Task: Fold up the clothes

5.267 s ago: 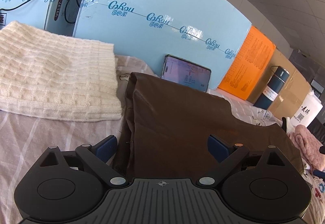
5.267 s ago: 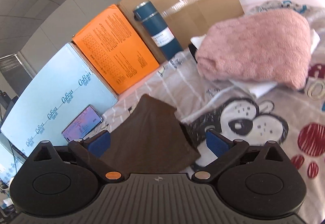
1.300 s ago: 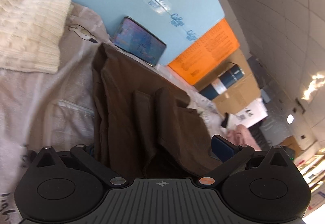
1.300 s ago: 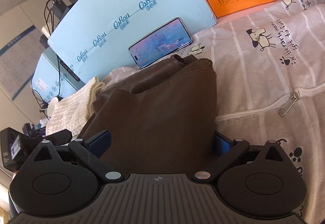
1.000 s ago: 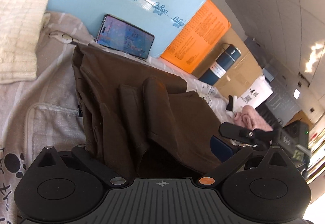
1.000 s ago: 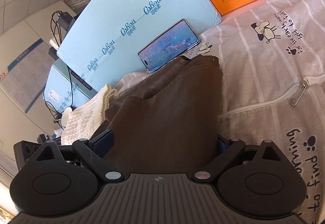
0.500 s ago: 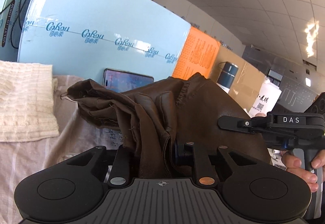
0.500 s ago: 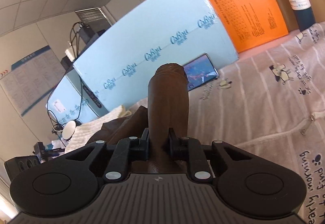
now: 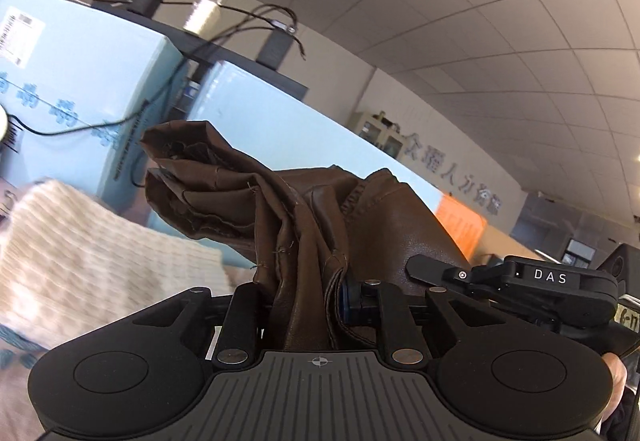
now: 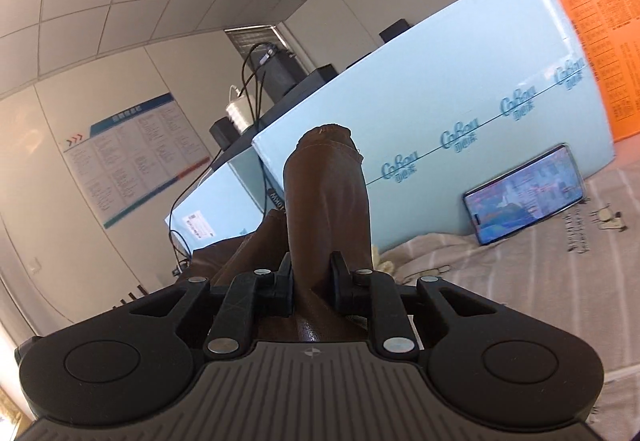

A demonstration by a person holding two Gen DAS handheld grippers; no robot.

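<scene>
Pinching the brown garment (image 9: 304, 225) aloft, both grippers' fingers (image 10: 340, 273) clamp it above the striped bedsheet (image 10: 520, 281), tiled ceiling (image 9: 440, 1) overhead.

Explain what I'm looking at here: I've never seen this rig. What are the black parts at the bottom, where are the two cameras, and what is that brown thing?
No robot arm here: a person holds a two-finger gripper in each hand, and each carries a fisheye camera looking along its fingers. The black body at the bottom of each picture is that tool itself.

In the left wrist view, the left gripper is shut on the brown garment; the other tool, marked DAS, shows at the right. In the right wrist view, the right gripper is shut on the same garment, bunched upright.

Below lie a printed bedsheet, a cream knitted piece and a phone leaning on a light blue box.
</scene>
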